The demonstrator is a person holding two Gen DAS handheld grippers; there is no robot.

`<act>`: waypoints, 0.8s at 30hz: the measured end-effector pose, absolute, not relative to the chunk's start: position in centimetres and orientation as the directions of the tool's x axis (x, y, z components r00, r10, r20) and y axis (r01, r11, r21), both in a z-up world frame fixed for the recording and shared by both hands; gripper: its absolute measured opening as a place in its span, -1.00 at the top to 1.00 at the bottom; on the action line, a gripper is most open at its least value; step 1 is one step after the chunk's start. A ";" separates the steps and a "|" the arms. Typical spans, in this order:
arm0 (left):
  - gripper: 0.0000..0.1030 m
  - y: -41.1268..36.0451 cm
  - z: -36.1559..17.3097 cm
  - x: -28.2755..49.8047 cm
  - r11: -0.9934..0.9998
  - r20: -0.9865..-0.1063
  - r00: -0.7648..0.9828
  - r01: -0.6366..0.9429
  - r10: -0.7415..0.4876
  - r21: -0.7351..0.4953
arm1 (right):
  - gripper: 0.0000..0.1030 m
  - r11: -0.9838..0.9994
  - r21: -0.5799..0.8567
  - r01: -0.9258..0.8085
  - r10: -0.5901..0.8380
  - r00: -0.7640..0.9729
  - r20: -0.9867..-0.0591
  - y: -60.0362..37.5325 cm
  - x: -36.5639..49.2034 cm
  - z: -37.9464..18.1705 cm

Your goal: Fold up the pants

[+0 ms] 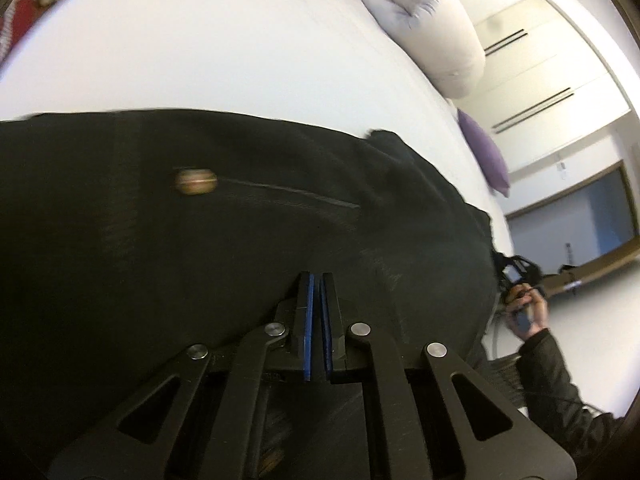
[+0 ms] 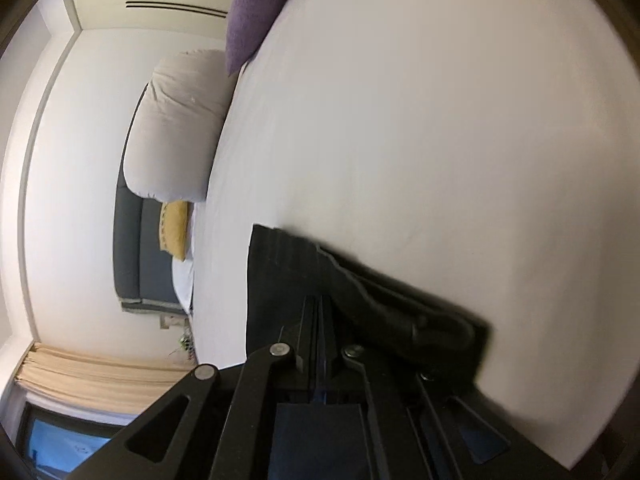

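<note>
Both grippers clamp black pants (image 1: 240,240): left gripper (image 1: 316,280) beside the waist button (image 1: 196,181), right gripper (image 2: 320,300) at the far end.

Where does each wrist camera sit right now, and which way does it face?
Left wrist: behind the left tongs, low over the black pants on the white bed; the person's right hand shows.
Right wrist: behind the right tongs, at a pants edge, rolled sideways.
Shared: purple cushion, pale pillow.
</note>
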State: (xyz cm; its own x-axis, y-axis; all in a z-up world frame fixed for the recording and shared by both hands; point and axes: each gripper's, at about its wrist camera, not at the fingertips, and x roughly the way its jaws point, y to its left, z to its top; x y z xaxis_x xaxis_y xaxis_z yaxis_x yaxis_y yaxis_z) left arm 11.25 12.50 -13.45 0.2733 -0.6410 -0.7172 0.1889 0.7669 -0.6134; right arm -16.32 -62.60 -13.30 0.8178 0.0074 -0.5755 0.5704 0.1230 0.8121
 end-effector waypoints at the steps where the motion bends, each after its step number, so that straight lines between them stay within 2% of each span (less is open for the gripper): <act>1: 0.90 13.5 -13.2 10.7 0.782 -0.728 0.290 0.184 -0.622 -0.595 | 0.97 0.141 0.798 0.586 -0.008 0.807 -0.591 -62.3 -16.4 -13.0; 2: 0.90 14.4 -12.9 10.3 0.791 -0.732 0.305 0.179 -0.609 -0.584 | 0.93 0.173 0.775 0.608 -0.030 0.790 -0.613 -61.6 -16.8 -12.2; 3: 0.90 15.6 -12.6 9.8 0.799 -0.736 0.317 0.169 -0.598 -0.577 | 0.76 0.194 0.764 0.615 -0.039 0.783 -0.621 -61.1 -17.2 -11.7; 4: 0.90 16.7 -12.1 9.4 0.803 -0.737 0.325 0.164 -0.593 -0.573 | 0.69 0.206 0.769 0.606 -0.037 0.790 -0.612 -61.0 -18.3 -11.2; 6: 0.90 16.1 -10.2 8.1 0.860 -0.778 0.372 0.152 -0.506 -0.486 | 0.53 0.235 0.816 0.528 0.003 0.839 -0.543 -58.8 -18.7 -9.7; 8: 0.90 15.5 -8.4 7.7 0.847 -0.754 0.393 0.171 -0.527 -0.503 | 0.42 0.298 0.835 0.464 0.084 0.858 -0.507 -55.6 -17.3 -8.5; 10: 0.90 13.9 -7.3 8.0 0.833 -0.737 0.391 0.212 -0.551 -0.511 | 0.38 0.355 0.843 0.404 0.198 0.849 -0.490 -52.6 -15.5 -8.0; 13: 0.90 9.2 -7.2 8.7 0.802 -0.723 0.349 0.299 -0.596 -0.516 | 0.35 0.339 0.871 0.356 0.334 0.820 -0.466 -48.0 -12.4 -10.2; 15: 0.90 6.0 -8.4 9.6 0.783 -0.725 0.305 0.328 -0.617 -0.528 | 0.40 0.346 0.850 0.397 0.352 0.785 -0.509 -46.9 -11.1 -11.7; 19: 0.90 3.1 -11.5 10.5 0.818 -0.789 0.246 0.301 -0.563 -0.490 | 0.88 0.327 0.852 0.409 0.351 0.784 -0.512 -49.2 -13.2 -12.7; 20: 0.90 3.7 -11.9 10.4 0.807 -0.774 0.248 0.289 -0.583 -0.516 | 0.95 0.319 0.846 0.428 0.321 0.790 -0.521 -50.8 -14.2 -12.9; 22: 0.90 5.1 -12.1 10.5 0.797 -0.762 0.243 0.262 -0.600 -0.544 | 1.00 0.307 0.820 0.483 0.250 0.790 -0.559 -53.1 -16.3 -13.0; 24: 0.90 7.1 -11.9 9.8 0.802 -0.765 0.246 0.253 -0.595 -0.542 | 1.00 0.251 0.828 0.501 0.184 0.815 -0.549 -58.1 -21.7 -13.7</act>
